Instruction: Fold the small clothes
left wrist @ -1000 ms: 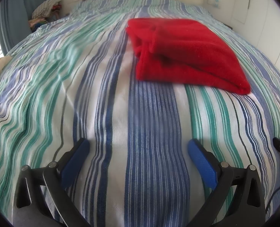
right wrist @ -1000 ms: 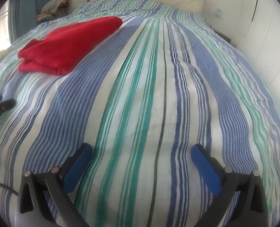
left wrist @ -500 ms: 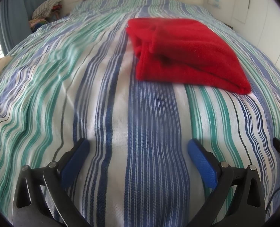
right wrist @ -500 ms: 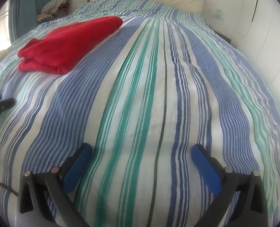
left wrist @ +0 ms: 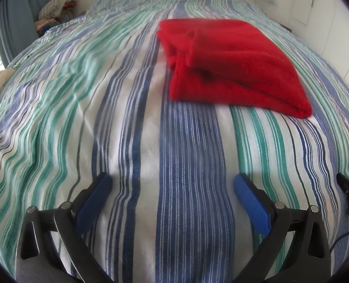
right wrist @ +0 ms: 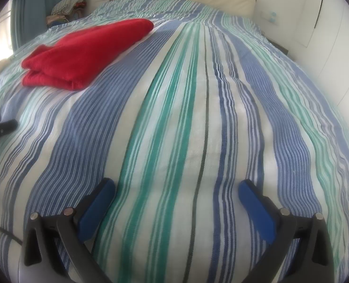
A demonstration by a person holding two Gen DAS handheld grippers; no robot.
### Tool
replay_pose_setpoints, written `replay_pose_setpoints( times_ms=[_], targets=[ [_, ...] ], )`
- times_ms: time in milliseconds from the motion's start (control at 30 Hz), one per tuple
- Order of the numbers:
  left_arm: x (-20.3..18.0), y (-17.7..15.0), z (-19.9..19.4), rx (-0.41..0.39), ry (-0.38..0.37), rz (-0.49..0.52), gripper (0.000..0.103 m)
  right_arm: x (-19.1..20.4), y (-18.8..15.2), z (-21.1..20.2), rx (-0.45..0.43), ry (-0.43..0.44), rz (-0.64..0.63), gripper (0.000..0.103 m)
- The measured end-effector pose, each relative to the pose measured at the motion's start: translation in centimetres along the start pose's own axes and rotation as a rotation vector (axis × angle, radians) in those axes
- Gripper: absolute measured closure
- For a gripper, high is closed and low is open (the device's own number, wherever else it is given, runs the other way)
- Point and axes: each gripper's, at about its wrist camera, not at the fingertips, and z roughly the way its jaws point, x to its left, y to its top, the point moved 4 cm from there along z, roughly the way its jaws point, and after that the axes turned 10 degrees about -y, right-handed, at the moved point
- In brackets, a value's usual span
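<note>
A folded red garment (left wrist: 233,63) lies on the striped bedspread (left wrist: 103,118), in the upper right of the left wrist view and the upper left of the right wrist view (right wrist: 80,52). The left gripper (left wrist: 172,184) sits low in its frame, jaws spread wide and empty over a blue stripe, well short of the garment. The right gripper (right wrist: 176,188) is likewise wide open, holding nothing, above green stripes. A pile of clothes (left wrist: 56,7) sits beside the bed at upper left.
</note>
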Motion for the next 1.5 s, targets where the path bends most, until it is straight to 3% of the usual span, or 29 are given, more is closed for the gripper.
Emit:
replay_pose_setpoints(
  times_ms=[67,133,200,333,467,567,733,767,800,833,933,1033,1167,1233,1267,1300,1333,1367,1400,1433,1467,1500],
  targets=[
    [0.4,1.4,-1.7,-0.021,-0.087,-0.051,0.002,-0.1,0.1,0.0,0.021,0.010,0.002,0.000],
    [1.2,3.8,-3.7,-0.091,-0.185,-0.112,0.002,-0.7,0.5,0.0,0.079,0.047,0.016,0.000],
    [2.0,6.9,-4.7,-0.134,-0.240,-0.145,0.001,-1.5,1.5,-0.2,0.133,0.100,0.050,0.001],
    [2.5,12.7,-2.6,-0.110,-0.327,-0.154,0.001,-3.0,6.8,-1.2,0.060,0.262,0.205,0.002],
    [3.1,15.5,2.2,-0.020,-0.295,-0.155,0.001,-2.0,13.4,1.1,0.047,0.490,0.343,0.002],
    [3.5,15.9,4.7,0.039,-0.304,-0.189,0.001,0.1,17.3,4.4,0.067,0.573,0.377,0.003],
    [2.5,15.3,8.2,0.146,-0.243,-0.140,0.002,5.2,21.0,10.2,0.144,0.660,0.381,0.021],
    [2.2,15.0,8.4,0.144,-0.227,-0.122,0.004,6.2,21.1,11.1,0.170,0.682,0.394,0.029],
    [1.8,14.7,8.4,0.137,-0.223,-0.104,0.031,7.2,21.1,11.8,0.191,0.703,0.397,0.047],
    [1.1,14.3,8.5,0.153,-0.267,-0.092,0.066,8.2,21.1,12.2,0.208,0.689,0.366,0.057],
    [-0.5,14.7,7.0,0.128,-0.225,-0.024,0.082,10.5,21.5,10.3,0.131,0.517,0.158,0.067],
    [-2.0,15.9,3.5,0.054,-0.246,0.018,0.083,11.1,22.9,7.4,0.009,0.401,0.008,0.070],
    [-3.8,18.8,-2.1,-0.072,-0.308,0.048,0.083,8.4,25.7,3.0,-0.123,0.418,0.032,0.071],
    [-5.0,20.7,-3.1,-0.104,-0.332,0.054,0.080,6.1,27.7,1.3,-0.171,0.443,0.074,0.071],
    [-5.4,21.1,-3.0,-0.097,-0.341,0.050,0.076,5.2,28.8,0.7,-0.188,0.456,0.097,0.071],
    [-5.5,21.2,-2.1,-0.064,-0.338,0.042,0.061,4.1,29.5,0.3,-0.195,0.470,0.116,0.070],
    [-5.4,21.0,-0.8,-0.026,-0.325,0.034,0.038,3.3,30.2,0.2,-0.189,0.486,0.133,0.069],
    [-5.1,20.1,0.2,-0.005,-0.288,0.027,0.030,2.2,30.4,0.9,-0.162,0.495,0.150,0.060],
    [-4.7,18.9,1.2,0.007,-0.231,0.028,0.026,1.3,30.4,1.9,-0.119,0.494,0.164,0.044],
    [-4.5,17.5,1.9,0.020,-0.175,0.041,0.026,0.3,29.7,3.2,-0.069,0.467,0.173,0.031],
    [-4.2,15.7,2.0,0.030,-0.133,0.064,0.026,-1.0,28.4,4.3,-0.029,0.408,0.181,0.012],
    [-4.2,14.3,2.1,0.033,-0.096,0.086,0.026,-2.2,26.8,5.0,0.003,0.344,0.181,0.011]
  ],
)
